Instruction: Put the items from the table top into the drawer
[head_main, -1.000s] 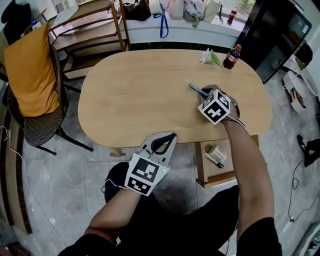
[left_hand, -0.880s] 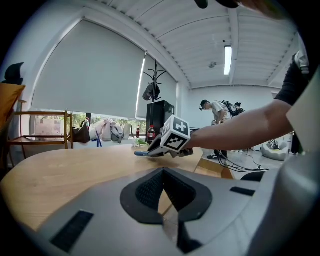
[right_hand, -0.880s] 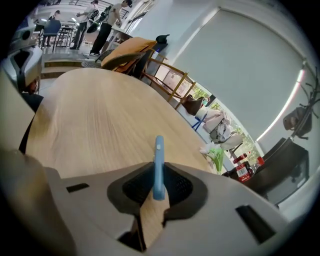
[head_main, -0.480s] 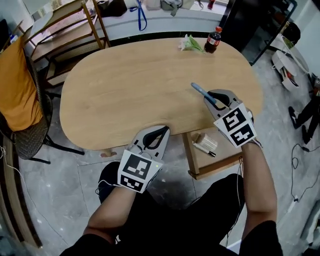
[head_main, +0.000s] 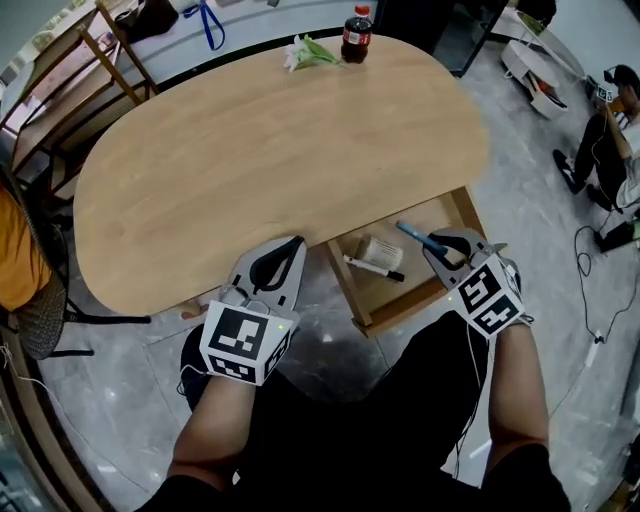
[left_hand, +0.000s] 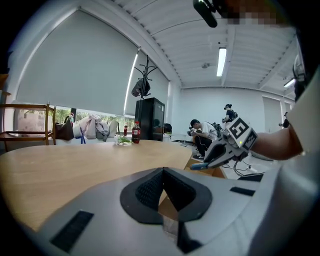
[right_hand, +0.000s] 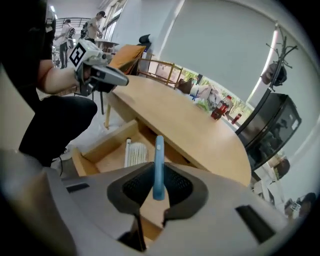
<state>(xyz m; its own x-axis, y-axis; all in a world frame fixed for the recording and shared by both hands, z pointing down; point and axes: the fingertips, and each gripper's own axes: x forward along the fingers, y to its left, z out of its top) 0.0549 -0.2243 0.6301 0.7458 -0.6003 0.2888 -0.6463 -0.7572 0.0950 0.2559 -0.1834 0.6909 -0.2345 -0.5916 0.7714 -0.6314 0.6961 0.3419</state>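
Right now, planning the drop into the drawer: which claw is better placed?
Right. The right claw grips the blue pen over the open drawer; the left claw is shut, empty, beside the table edge.

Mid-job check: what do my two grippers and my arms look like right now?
The left gripper and right gripper both have pale grey, tapering shells with black textured pads lining the jaws. Each carries a white cube printed with black square markers: left cube, right cube. The forearms are bare below short black sleeves.
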